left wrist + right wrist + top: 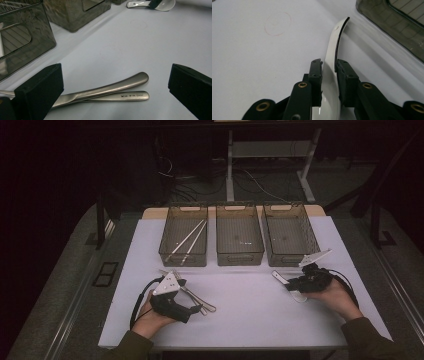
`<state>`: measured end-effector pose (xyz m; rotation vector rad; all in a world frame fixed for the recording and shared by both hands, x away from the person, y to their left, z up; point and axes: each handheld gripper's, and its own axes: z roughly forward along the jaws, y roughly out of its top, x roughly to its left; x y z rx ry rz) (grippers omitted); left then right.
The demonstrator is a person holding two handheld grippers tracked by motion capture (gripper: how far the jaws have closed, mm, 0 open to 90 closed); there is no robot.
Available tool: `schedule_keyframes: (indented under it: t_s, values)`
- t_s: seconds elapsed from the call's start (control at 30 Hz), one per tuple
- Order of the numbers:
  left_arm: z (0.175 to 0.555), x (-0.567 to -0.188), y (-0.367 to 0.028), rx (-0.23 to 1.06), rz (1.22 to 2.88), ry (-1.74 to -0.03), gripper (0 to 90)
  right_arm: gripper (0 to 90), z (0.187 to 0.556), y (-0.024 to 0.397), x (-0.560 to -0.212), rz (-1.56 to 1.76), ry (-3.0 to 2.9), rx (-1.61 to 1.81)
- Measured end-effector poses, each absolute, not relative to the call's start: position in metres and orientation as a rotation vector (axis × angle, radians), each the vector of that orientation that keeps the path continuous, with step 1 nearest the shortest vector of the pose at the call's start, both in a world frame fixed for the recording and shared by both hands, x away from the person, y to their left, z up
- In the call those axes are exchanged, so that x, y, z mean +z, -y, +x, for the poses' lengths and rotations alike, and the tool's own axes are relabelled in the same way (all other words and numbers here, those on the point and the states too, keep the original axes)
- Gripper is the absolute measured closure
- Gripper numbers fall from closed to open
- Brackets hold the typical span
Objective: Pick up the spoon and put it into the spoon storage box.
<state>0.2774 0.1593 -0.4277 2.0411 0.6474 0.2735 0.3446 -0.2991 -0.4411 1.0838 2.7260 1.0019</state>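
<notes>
Three bins (239,251); right claw (329,77) grips one white spoon (332,50), left claw (112,85) wide.

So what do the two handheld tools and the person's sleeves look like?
Both tools are black. The left tool and right tool each carry a pale grey three-cornered plate and trail a black cable. The right tool's arms show brass-coloured rivets. The sleeves are dark olive.

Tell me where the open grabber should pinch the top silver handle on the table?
Probably pinch the upper metal handle near its rounded end, coming straight down from above. There it bows up off the white table and angles away from the flatter handle beneath, leaving room for a jaw on each side. The left gripper is already open around it.
</notes>
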Motion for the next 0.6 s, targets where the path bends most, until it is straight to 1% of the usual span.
schedule_keyframes:
  t_s: [0.13,0.2,0.6]
  values:
    - [0.2779,-0.4278,-0.1592,0.271,2.036,-0.648,0.0,77.3,0.3430,0.2974,-0.4405,1.080,-2.733,0.997]
    - [0.2778,-0.4275,-0.1592,0.271,2.037,-0.644,0.0,80.2,0.3421,0.2960,-0.4397,1.079,-2.737,0.998]
    - [0.2783,-0.4285,-0.1590,0.261,2.030,-0.634,0.0,81.1,0.3385,0.2895,-0.4380,1.097,-2.726,0.953]
